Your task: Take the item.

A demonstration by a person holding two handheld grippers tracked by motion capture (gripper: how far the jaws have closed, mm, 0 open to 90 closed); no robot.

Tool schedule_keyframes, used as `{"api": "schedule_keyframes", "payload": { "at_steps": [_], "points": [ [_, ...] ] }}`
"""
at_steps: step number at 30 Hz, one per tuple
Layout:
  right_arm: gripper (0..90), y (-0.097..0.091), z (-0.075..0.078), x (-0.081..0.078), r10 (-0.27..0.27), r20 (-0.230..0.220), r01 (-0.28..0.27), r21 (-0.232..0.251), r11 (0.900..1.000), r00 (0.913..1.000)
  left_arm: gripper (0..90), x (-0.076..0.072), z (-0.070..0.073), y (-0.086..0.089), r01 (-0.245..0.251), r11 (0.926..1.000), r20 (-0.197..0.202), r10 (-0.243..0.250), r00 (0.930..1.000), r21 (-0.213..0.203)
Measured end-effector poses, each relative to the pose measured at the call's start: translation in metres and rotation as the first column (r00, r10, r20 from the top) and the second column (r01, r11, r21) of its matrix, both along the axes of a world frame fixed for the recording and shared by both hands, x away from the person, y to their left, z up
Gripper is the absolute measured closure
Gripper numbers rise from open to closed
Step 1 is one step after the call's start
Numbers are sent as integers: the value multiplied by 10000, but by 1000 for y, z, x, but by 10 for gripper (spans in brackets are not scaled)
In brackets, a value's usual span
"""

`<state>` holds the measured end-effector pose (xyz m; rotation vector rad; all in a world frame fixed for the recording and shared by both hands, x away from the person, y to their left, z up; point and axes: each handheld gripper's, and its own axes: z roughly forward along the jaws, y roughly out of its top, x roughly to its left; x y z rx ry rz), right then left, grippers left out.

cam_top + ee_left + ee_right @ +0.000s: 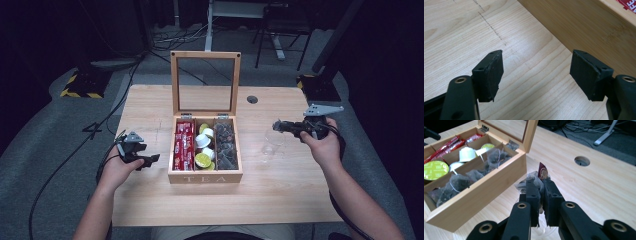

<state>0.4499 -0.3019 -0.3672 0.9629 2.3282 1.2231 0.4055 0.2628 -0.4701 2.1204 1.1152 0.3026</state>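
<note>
Tea bag (535,181), pinched in our right gripper (541,185), hangs above the clear glass (270,143) standing on the bench (280,195) between the tea box (205,176) and the bench's right edge. We judge the bag light, soft and easily torn; the paper tag (543,172) projecting above the jaws looks the safest place to hold, and only a mild pinch should be needed. The glass is fragile and could tip if knocked. Our left gripper (536,72) rests with jaws apart and nothing between them, beside the box wall toward the bench's left edge.
</note>
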Motion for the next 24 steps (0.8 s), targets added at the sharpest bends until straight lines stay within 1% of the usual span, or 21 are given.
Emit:
{"api": "schedule_keyframes", "payload": {
  "at_steps": [3,9,13,18,21,22,23,24],
  "points": [
    [839,-1,-7,-1,47,-175,-46,51,10000,9998,276,0,0,0,11,10000,-35,-11,10000,-2],
    [838,0,-19,-4,126,-484,-133,-143,9998,9987,277,1,-2,-1,25,10000,-44,-25,10000,1],
    [838,1,-25,-3,110,-562,-129,-332,9994,9984,277,0,-2,-1,-5,10000,-63,5,10000,-41],
    [838,4,-32,0,4,-722,-53,-683,9976,9974,277,0,-1,-1,31,10000,-34,-31,10000,-19],
    [835,6,-35,2,-11,-797,-53,-798,9968,9968,277,0,-1,-1,-23,10000,-42,23,10000,-48],
    [824,6,-36,2,15,-829,-87,-865,9962,9966,277,0,-1,-1,-10,10000,-61,10,10000,-56],
    [788,7,-37,3,35,-869,-113,-895,9959,9962,277,0,-2,-1,9,10000,-70,-10,10000,-40],
    [698,7,-38,3,11,-799,-81,-874,9961,9968,277,0,-2,-1,8,10000,-75,-8,10000,-40]
  ]
}}
